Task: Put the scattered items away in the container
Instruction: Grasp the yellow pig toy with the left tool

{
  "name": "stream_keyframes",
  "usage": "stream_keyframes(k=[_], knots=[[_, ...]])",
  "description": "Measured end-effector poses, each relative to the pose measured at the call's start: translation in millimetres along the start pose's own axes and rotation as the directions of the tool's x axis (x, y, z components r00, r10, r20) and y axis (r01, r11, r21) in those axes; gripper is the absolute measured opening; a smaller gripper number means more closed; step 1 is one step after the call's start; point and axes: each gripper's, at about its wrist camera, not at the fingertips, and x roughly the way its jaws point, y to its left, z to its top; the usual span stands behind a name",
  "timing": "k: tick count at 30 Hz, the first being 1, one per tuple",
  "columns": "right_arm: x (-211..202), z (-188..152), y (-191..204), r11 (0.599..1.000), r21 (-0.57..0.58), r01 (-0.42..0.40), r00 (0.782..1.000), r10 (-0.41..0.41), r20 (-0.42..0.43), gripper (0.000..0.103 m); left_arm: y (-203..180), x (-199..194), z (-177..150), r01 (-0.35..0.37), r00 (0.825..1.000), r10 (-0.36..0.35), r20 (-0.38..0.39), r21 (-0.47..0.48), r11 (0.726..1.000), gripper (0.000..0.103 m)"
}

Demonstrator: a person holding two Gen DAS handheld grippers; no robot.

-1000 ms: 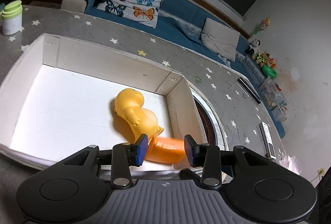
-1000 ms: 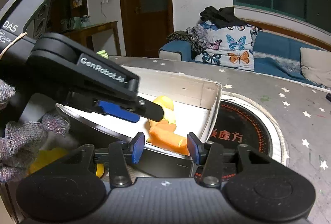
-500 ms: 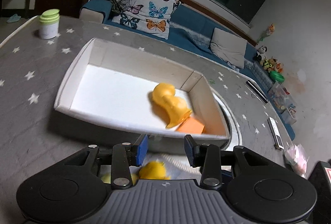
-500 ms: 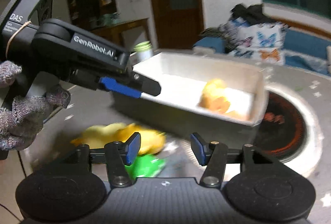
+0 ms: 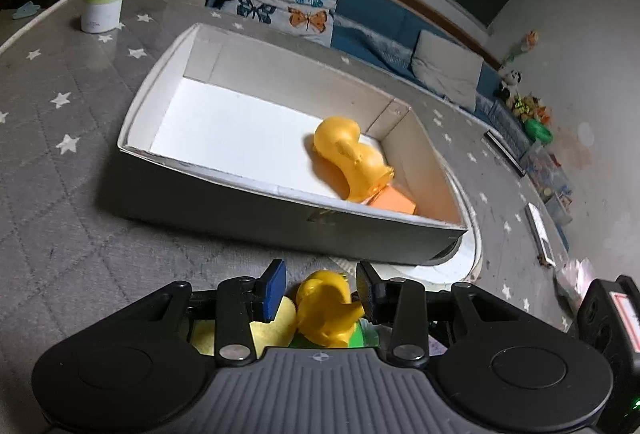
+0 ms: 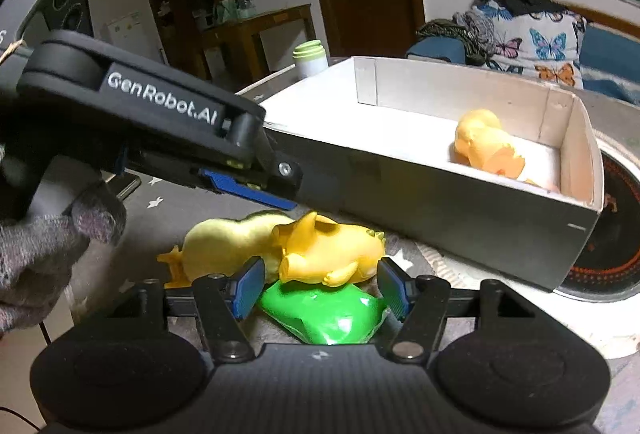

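A white open box [image 5: 256, 182] [image 6: 460, 193] stands on the grey starred table. In it lie an orange duck toy [image 5: 350, 157] [image 6: 486, 147] and an orange block [image 5: 394, 202]. In front of the box lie a yellow toy [image 5: 326, 308] [image 6: 332, 252], a pale yellow toy [image 6: 228, 244] [image 5: 276, 326] and a green piece [image 6: 326, 312]. My left gripper [image 5: 320, 288] is open above the yellow toy. My right gripper [image 6: 320, 284] is open, its pads either side of the yellow toy and green piece. The left gripper's body [image 6: 152, 113] shows in the right wrist view.
A white jar with a green lid [image 5: 102, 3] [image 6: 310, 59] stands at the table's far left. A round black and orange plate [image 6: 612, 234] lies just right of the box. A sofa with butterfly cushions [image 5: 292, 1] is behind the table.
Both grippers drew back from the box and came down over the toys in front of it. The orange block left the left gripper and now lies in the box beside the duck.
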Motion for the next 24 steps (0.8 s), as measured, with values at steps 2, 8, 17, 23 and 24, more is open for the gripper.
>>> stream_keyframes(k=[2, 8, 17, 23, 24], knots=[[2, 0, -3, 1.000, 0.017, -0.003, 1.000, 0.003, -0.006, 0.063, 1, 3, -1, 0.000, 1.000, 0.000, -0.010, 0.001, 1.000, 0.041], [6, 0, -3, 0.999, 0.040, -0.002, 1.000, 0.003, -0.023, 0.059, 2, 8, -2, 0.004, 1.000, -0.004, -0.024, 0.006, 1.000, 0.041], [6, -2, -3, 0.998, 0.068, -0.014, 1.000, 0.016, -0.021, 0.050, 0, 9, -7, 0.033, 0.998, -0.034, -0.047, -0.020, 0.999, 0.040], [3, -3, -6, 0.995, 0.101, -0.027, 1.000, 0.028, -0.011, 0.045, -1, 4, -11, 0.037, 0.998, -0.039, -0.039, -0.033, 0.999, 0.038], [2, -3, -6, 0.994, 0.104, -0.027, 1.000, 0.028, -0.010, 0.045, -1, 3, -12, 0.037, 0.999, -0.038, -0.037, -0.034, 0.999, 0.038]])
